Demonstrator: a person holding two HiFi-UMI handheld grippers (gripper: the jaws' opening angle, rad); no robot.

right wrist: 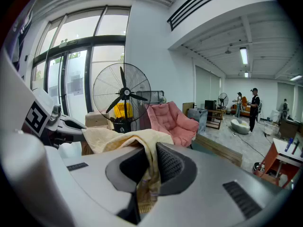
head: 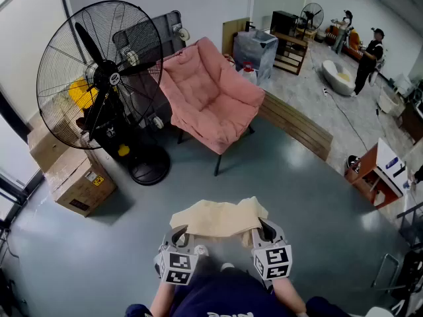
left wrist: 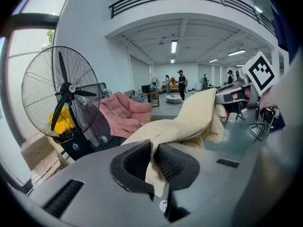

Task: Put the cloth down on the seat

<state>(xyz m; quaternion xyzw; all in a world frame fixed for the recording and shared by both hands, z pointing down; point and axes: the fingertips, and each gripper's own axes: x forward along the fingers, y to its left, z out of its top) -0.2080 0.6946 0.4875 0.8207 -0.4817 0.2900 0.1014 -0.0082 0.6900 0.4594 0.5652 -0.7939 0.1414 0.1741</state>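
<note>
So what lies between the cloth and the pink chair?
Only bare grey floor, seen in the head view; the cloth is short of the pink chair, and the fan stands aside.

one cloth (head: 220, 218), one pink chair (head: 208, 98) — two fans (head: 99, 71) (head: 312, 15), two grippers (head: 179, 234) (head: 268, 230).

Looking down on a smooth grey-blue floor (head: 284, 190), shading to paler speckled grey far to the right of the pink chair (head: 211, 101). Carrying that chair on thin dark legs. Bearing, just left of the chair, a tall black fan (head: 99, 74) on a round black base. Holding, farther left of the chair and beyond the fan, stacked cardboard boxes (head: 76, 180). Supporting, just right of the chair, a long low wooden beam (head: 295, 125) running diagonally. Bearing, behind the chair to its right, a grey wrapped crate (head: 254, 50) beside a wooden shelf unit (head: 291, 48). Carrying, well to the right of the chair, a standing person (head: 367, 58).
</note>
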